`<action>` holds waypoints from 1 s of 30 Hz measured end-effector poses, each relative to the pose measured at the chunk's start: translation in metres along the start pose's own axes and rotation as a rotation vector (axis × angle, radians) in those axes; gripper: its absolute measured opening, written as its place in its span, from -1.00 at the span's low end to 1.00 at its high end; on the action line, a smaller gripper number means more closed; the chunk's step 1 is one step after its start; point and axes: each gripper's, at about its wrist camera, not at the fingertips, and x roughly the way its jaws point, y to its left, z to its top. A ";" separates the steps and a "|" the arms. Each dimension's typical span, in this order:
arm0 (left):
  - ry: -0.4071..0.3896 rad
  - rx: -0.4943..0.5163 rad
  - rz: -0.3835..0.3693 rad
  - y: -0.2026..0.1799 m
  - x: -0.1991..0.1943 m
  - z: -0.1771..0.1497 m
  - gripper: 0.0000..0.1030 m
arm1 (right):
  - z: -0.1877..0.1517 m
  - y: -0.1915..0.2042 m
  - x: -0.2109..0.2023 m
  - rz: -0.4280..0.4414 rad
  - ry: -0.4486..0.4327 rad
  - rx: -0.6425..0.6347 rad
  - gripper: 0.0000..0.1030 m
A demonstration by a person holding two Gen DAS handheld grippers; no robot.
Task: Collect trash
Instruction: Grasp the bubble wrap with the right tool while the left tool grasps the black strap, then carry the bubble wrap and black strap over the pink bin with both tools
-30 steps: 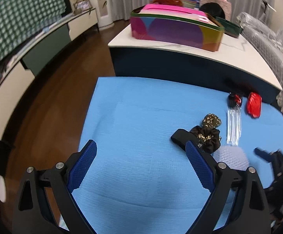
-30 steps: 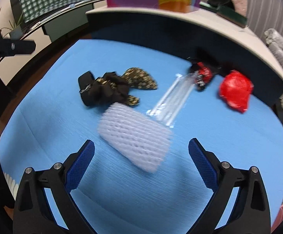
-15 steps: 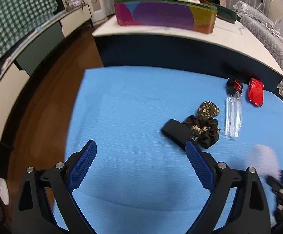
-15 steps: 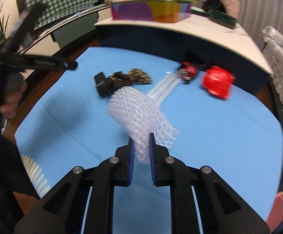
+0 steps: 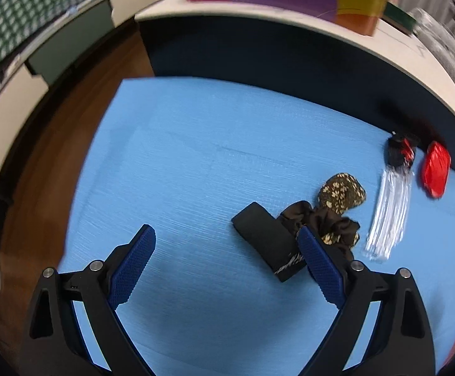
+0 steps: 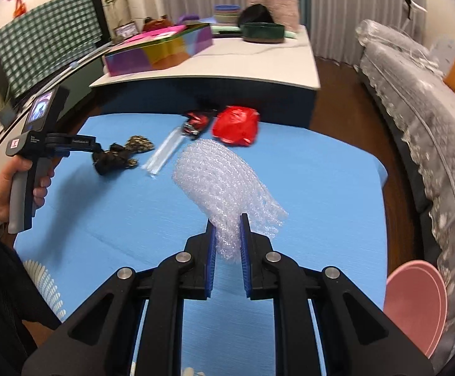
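My right gripper [image 6: 227,219] is shut on a white foam net sleeve [image 6: 224,185] and holds it above the blue tabletop [image 6: 321,188]. On the table lie a red crumpled wrapper [image 6: 235,125] [image 5: 436,169], a clear plastic sleeve [image 6: 164,152] [image 5: 389,216] with a black-and-red wrapper [image 6: 196,122] [image 5: 400,153] at its far end, and a black and gold scrunchie pile [image 6: 117,156] [image 5: 321,216]. My left gripper [image 5: 224,238] is open and empty, low over the table, its right finger close to the scrunchie pile.
A pink round bin [image 6: 415,304] sits at the table's right near corner. A white counter [image 6: 258,59] with a colourful box [image 6: 158,53] stands behind the table. A covered sofa [image 6: 421,109] is on the right. Wooden floor [image 5: 49,163] lies to the left.
My right gripper closed on the foam net sleeve and lifted it off the table. My left gripper moved forward and lower, toward the scrunchie pile.
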 end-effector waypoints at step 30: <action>0.020 0.007 -0.209 0.002 -0.073 -0.029 -0.55 | -0.008 -0.019 -0.035 -0.056 -0.041 -0.010 -0.71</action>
